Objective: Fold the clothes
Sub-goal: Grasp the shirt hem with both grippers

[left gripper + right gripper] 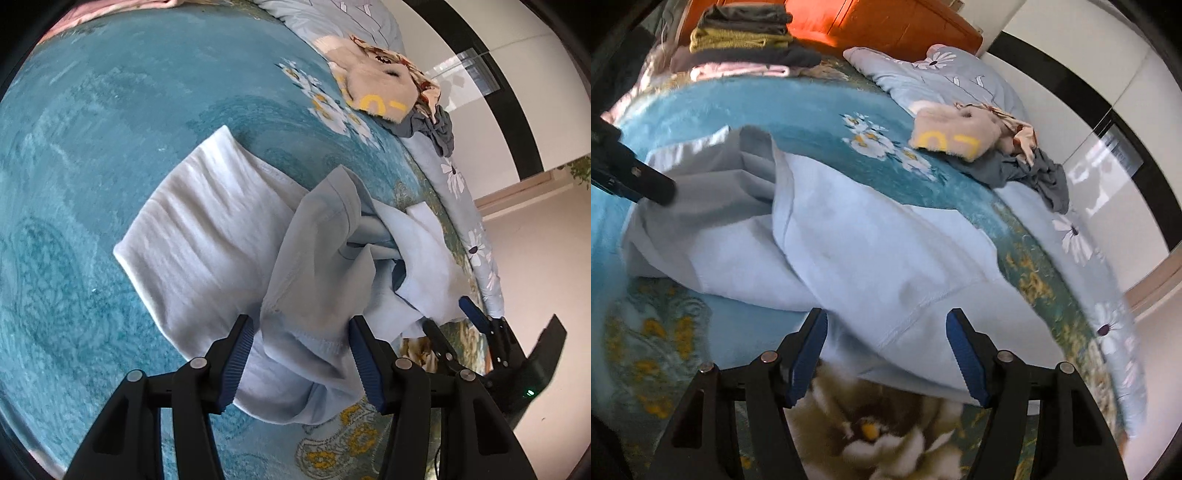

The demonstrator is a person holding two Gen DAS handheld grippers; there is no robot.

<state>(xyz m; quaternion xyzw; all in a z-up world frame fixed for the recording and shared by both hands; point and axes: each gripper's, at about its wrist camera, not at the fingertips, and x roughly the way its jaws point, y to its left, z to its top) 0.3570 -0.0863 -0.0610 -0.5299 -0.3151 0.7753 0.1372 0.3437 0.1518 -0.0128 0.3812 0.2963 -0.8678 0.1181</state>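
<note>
Teal plush floral blanket (92, 147) fills most of both views, covering the bed. Pale blue cotton garment (221, 236) lies crumpled across frame centre in the left wrist view, one part flat, the rest bunched toward lower right. Stack of folded clothes in olive, grey and pink (742, 40) sits upper left in the right wrist view. Loose heap of a beige fleece piece and grey cloth (990, 147) sits upper right. Left gripper (301, 362): jaws spread, a hem fold between them, not pinched. Right gripper (886, 350): jaws spread over the garment's edge.
</note>
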